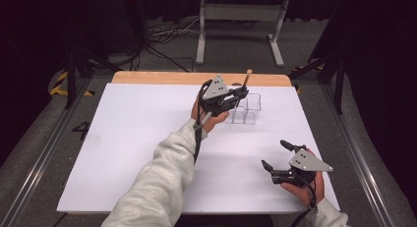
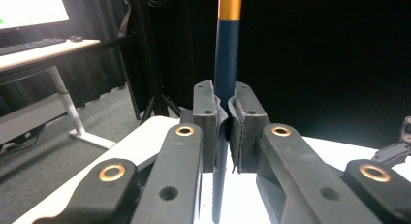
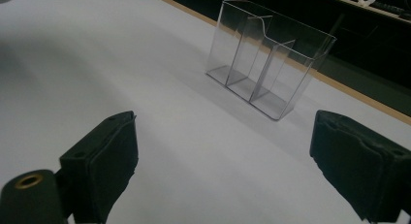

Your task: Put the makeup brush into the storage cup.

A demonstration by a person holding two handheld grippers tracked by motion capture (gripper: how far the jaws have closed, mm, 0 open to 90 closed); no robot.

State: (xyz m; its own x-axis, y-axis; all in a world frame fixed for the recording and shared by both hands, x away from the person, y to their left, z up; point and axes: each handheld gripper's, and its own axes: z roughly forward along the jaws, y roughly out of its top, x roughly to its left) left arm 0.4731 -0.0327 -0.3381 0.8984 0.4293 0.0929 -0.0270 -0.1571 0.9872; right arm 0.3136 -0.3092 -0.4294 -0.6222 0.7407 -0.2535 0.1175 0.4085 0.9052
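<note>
Upright, brush (image 2: 227, 49) clamped in left tool (image 2: 225, 132), right tool (image 3: 223, 166) agape.

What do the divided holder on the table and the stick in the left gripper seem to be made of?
Holder: probably clear, glossy plastic or acrylic; the table shows through its walls and dividers. Stick: smooth dark blue shaft with a shiny orange-gold band, likely painted wood or plastic plus a metal ferrule; its light tip looks like bare wood in the high view.

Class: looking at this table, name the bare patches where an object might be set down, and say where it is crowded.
Free: the white table left of the sleeve, and between clear organizer and right tool. Crowded: around the organizer, where the left tool holds a brush.
</note>
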